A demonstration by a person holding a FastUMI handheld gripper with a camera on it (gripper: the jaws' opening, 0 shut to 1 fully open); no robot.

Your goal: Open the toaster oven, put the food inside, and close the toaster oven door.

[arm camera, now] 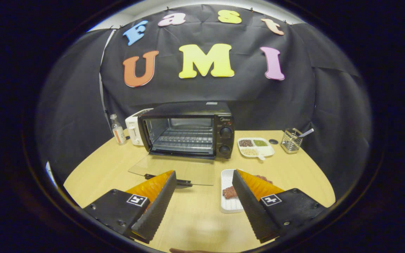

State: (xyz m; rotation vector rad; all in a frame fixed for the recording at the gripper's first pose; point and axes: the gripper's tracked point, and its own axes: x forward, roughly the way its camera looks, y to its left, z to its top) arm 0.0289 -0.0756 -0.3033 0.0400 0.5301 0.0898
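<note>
- Door step looks done: the toaster oven (pixel 188 130) stands with its glass door (pixel 174 170) dropped flat toward you on the desk (pixel 195 214), wire rack (pixel 185 138) bare inside.
- Step in hand, by my read: fetching the food. Nothing is in the cavity yet.
- Your tongs (pixel 204 182) are spread wide, gripping nothing. The left finger's tip sits over the door's handle edge; the right finger overlaps the white tray (pixel 227 189).
- That tray lies just right of the open door, partly behind the right finger. It holds reddish-brown food (pixel 229 192); how many pieces, you cannot tell from here.
- Next move calls for swinging right and down so the food sits between the fingers, then closing gently. Whether to grip the food or the tray rim is your call.
- Keep clear of the door's front edge on the way in.
- Beyond: a divided dish (pixel 256 146) with dark, green and pale fillings in separate compartments; a wire caddy (pixel 291 141) holding a utensil; a small bottle (pixel 118 130) and white toaster (pixel 134 130) left of the oven.
</note>
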